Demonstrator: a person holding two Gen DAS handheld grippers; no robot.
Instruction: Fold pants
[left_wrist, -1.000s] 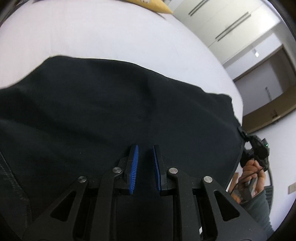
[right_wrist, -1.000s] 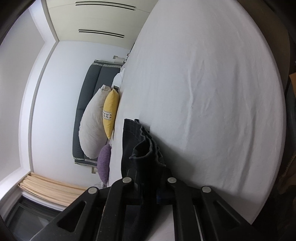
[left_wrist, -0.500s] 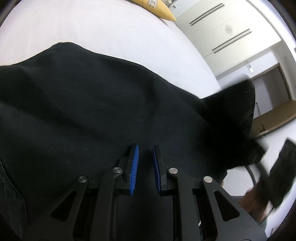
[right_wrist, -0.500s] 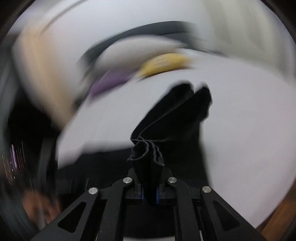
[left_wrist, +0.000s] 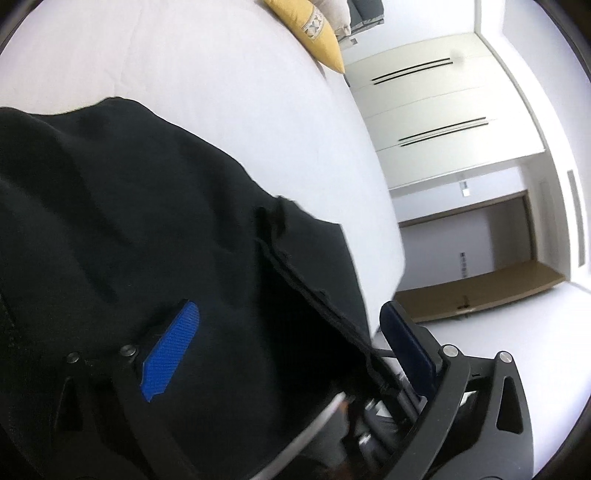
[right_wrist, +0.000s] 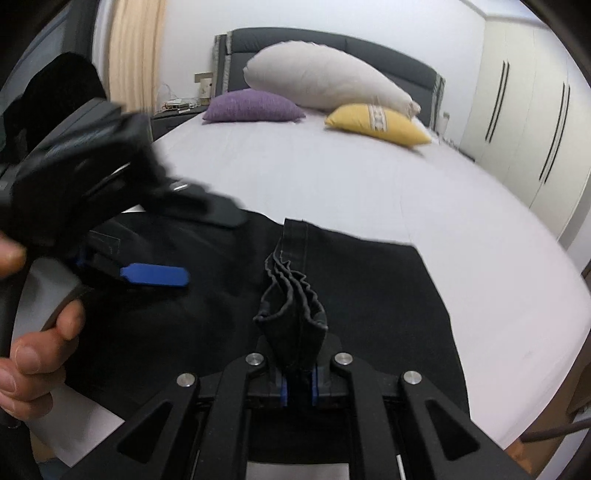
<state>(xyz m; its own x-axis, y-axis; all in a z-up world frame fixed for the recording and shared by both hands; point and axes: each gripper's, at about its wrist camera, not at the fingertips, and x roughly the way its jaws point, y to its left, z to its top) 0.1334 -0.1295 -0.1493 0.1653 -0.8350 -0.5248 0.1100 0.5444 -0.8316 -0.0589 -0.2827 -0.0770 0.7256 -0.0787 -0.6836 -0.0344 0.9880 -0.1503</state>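
Black pants (right_wrist: 369, 295) lie spread on the white bed (right_wrist: 332, 177). My right gripper (right_wrist: 297, 384) is shut on a bunched hem of the pants (right_wrist: 291, 314), held just above the spread cloth. My left gripper (left_wrist: 288, 347) is open wide, its blue pads (left_wrist: 171, 347) apart, with pants cloth (left_wrist: 129, 221) and a folded edge lying between them. In the right wrist view the left gripper (right_wrist: 155, 254) is at the left, over the pants, held by a hand (right_wrist: 33, 350).
A purple pillow (right_wrist: 253, 107), a grey pillow (right_wrist: 325, 81) and a yellow pillow (right_wrist: 376, 123) lie at the dark headboard (right_wrist: 332, 40). White wardrobes (right_wrist: 528, 122) stand to the right. The bed's edge (right_wrist: 535, 387) is close on the right.
My right gripper swung the held hem across over the pants toward the left gripper. My left gripper opened wide from nearly closed, and cloth now lies between its pads.
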